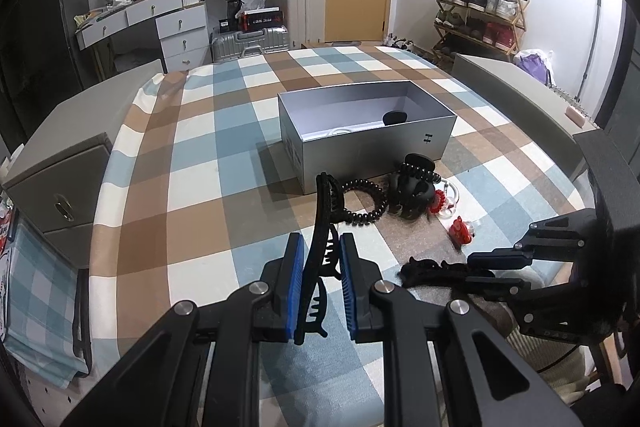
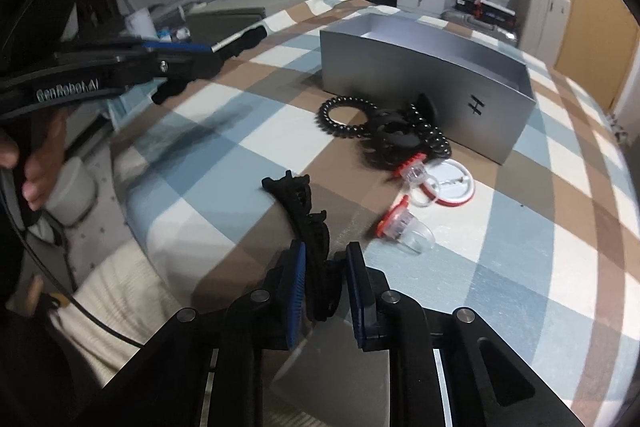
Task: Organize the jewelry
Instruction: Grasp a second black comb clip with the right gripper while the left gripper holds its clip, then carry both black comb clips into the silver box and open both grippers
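Note:
My left gripper [image 1: 320, 247] is shut on a long black claw clip [image 1: 325, 203], held upright above the checked cloth; the same gripper [image 2: 216, 55] appears at the left of the right wrist view. My right gripper [image 2: 326, 267] is shut on a second black hair clip [image 2: 308, 211] lying at the cloth's near edge, and it shows in the left wrist view too [image 1: 480, 267]. An open grey box [image 1: 372, 147] [image 2: 420, 75] stands farther back, with a dark item [image 1: 395, 117] inside. In front of it lie black spiral hair ties [image 2: 344, 117] and red-and-clear plastic rings [image 2: 404, 227].
A blue, brown and white checked cloth [image 1: 200, 167] covers the surface. A grey cabinet [image 1: 60, 179] stands at its left edge and a grey ledge [image 1: 520, 95] at its right. A white round badge [image 2: 452, 187] lies by the rings. A person's hand [image 2: 36, 163] grips the left gripper's handle.

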The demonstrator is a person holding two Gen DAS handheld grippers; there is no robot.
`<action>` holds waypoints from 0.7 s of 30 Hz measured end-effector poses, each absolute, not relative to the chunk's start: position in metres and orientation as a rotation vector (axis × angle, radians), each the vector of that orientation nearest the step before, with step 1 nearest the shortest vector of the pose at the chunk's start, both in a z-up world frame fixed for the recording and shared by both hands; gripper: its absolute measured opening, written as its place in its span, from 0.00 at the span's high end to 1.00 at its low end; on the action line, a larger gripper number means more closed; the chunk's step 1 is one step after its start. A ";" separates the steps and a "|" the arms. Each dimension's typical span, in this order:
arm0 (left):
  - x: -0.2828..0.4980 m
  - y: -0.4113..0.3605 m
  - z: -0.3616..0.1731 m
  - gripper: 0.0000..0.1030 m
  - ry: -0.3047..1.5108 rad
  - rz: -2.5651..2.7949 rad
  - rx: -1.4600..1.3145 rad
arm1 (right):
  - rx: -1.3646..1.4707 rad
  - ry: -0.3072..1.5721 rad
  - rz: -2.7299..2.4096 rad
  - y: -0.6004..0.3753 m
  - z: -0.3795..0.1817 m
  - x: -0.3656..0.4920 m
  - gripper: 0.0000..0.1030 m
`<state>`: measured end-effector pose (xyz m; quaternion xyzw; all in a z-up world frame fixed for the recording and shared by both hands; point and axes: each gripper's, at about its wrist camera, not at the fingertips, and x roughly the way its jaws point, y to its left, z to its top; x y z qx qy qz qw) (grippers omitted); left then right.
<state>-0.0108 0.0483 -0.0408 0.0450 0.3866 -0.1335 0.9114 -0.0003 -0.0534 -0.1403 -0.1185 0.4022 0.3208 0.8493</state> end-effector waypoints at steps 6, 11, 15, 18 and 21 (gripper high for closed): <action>-0.008 0.051 -0.038 0.88 0.792 -0.288 0.056 | -0.074 0.824 0.723 -0.072 -0.136 0.004 0.82; -0.003 0.050 -0.033 0.88 0.775 -0.301 0.032 | 0.045 0.784 0.759 -0.087 -0.128 0.007 0.82; 0.003 0.047 -0.027 0.88 0.768 -0.308 0.020 | 0.135 0.717 0.784 -0.099 -0.114 0.009 0.82; 0.009 0.039 -0.018 0.88 0.752 -0.325 0.019 | 0.182 0.665 0.792 -0.107 -0.100 0.012 0.82; 0.018 0.029 -0.009 0.88 0.728 -0.340 0.035 | 0.209 0.629 0.801 -0.111 -0.084 0.025 0.82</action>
